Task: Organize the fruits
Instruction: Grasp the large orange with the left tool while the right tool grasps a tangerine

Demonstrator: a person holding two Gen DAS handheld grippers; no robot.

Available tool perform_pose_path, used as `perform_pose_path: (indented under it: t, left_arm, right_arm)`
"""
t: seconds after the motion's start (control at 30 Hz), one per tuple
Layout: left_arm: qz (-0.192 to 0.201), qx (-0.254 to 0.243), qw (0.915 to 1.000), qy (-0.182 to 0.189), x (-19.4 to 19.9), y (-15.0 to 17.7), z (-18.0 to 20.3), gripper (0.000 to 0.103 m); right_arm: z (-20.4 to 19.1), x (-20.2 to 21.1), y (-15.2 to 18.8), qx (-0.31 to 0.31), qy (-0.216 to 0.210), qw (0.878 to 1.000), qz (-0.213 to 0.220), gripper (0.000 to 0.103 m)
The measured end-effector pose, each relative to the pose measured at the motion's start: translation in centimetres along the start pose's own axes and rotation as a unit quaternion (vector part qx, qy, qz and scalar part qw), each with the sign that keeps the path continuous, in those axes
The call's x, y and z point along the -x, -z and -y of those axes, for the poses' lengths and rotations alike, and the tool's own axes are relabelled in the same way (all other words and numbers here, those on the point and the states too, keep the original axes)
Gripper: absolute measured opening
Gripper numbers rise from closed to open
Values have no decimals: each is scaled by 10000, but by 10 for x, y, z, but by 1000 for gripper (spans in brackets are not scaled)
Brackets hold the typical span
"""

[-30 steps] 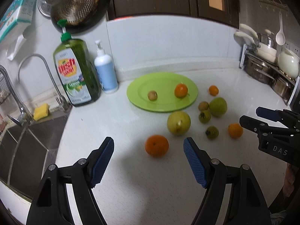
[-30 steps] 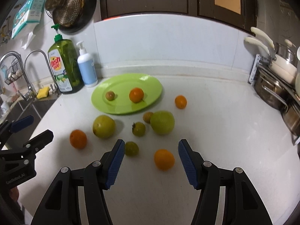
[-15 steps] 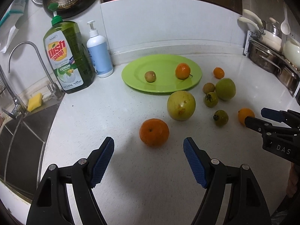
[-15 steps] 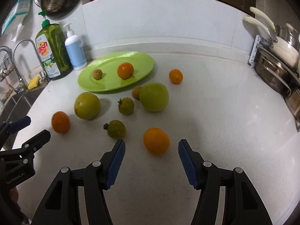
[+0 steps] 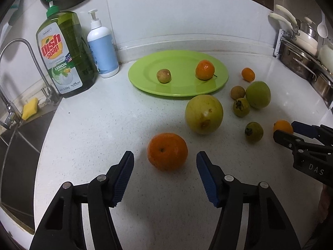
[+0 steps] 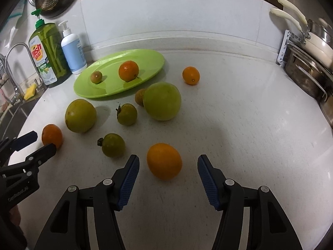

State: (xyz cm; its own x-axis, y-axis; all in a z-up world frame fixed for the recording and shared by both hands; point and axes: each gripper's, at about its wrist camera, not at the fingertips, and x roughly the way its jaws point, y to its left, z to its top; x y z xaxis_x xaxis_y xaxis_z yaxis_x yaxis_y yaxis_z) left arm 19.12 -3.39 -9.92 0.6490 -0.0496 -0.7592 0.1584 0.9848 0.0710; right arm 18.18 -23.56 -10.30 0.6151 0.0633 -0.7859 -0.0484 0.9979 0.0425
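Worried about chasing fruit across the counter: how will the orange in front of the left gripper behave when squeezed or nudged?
The orange is round and sits free on the smooth counter, so a nudge would probably roll it. Its dimpled peel likely grips the ribbed pads well. It looks firm.

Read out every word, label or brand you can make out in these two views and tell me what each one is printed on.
"Dish soap": green dish soap bottle.
"LEMON": same label, lower down.
"DAS": body of the right claw, cut off at the frame edge.
Fine print on the bottle label, print on the blue pump bottle, and lettering on the left claw body: too small or blurred to read.
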Motion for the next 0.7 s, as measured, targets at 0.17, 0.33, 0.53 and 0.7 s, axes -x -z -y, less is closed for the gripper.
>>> perform_pose_path:
  t: [0.17, 0.33, 0.53, 0.7]
  left_arm:
    - [-44, 11, 10000, 46, -5, 0, 1, 54]
    - [-94, 41, 9999, 51, -11, 0, 1, 48]
    - [-171, 108, 9998, 94, -17, -2, 0, 43]
    - [-157, 69, 9998, 98, -16, 0, 1, 43]
  right_arm:
    - [0, -4, -2, 27, -6, 10000, -48, 54]
    - [1, -8, -2, 38, 29, 10000, -85, 51]
    - [0, -12, -2, 50, -4, 9999, -127, 40]
    - [-1, -11, -1, 60, 23, 9999, -122, 35]
